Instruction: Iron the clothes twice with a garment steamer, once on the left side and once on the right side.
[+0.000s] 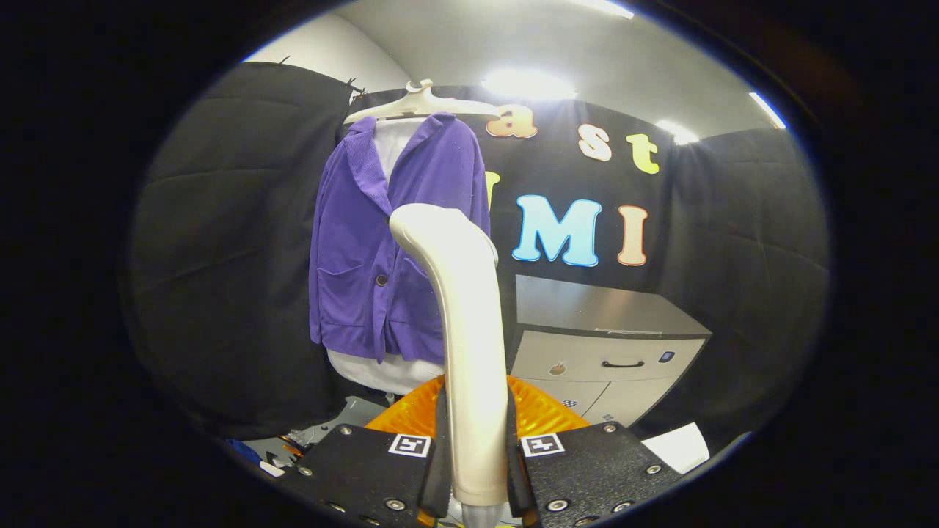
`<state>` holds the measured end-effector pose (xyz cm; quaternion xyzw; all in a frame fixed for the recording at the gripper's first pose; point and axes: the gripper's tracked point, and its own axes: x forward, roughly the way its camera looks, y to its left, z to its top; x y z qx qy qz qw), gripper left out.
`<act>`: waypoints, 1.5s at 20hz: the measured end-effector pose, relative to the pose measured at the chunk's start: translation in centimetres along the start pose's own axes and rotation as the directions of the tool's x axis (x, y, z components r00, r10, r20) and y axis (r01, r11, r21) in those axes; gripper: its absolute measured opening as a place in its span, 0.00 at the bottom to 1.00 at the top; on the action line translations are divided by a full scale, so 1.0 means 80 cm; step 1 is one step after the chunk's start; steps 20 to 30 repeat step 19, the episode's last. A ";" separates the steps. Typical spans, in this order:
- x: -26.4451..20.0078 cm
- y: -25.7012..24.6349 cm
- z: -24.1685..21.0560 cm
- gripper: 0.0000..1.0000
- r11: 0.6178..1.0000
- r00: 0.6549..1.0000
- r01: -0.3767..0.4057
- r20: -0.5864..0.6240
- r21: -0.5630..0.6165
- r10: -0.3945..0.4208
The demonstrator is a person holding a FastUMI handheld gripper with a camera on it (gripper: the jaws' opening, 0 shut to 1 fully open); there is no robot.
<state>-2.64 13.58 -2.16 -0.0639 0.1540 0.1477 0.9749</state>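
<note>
Gripper view: gripper point(480, 469), jaws clenched on cream plastic steamer wand point(462, 330), rigid, smooth, likely light, best held low on its handle; purple corduroy jacket point(374, 249), soft, on white hanger point(422, 106), just beyond the wand's head

Garment steamer point(469, 352): cream-white handle and head, plain. Gripper point(475, 469): two black textured fingers closed on the steamer handle, each bearing a white square tag with a black block pattern; silver screw heads. Jacket point(381, 249): purple, fine ribbed texture, dark buttons. Garment under the jacket point(381, 370): white. Hanger point(422, 106): cream. Ribbed part behind the fingers point(539, 411): translucent orange. Cabinet point(601, 345): light grey, dark handle. Booth wall point(227, 257): black cloth.
</note>
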 end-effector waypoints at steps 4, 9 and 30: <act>-0.039 -0.020 0.033 0.30 0.996 0.993 0.088 0.082 0.013 -0.088; -0.057 -0.032 0.045 0.30 0.987 0.980 0.154 0.119 0.045 -0.158; -0.035 -0.024 0.050 0.30 0.978 0.971 0.194 0.122 0.080 -0.203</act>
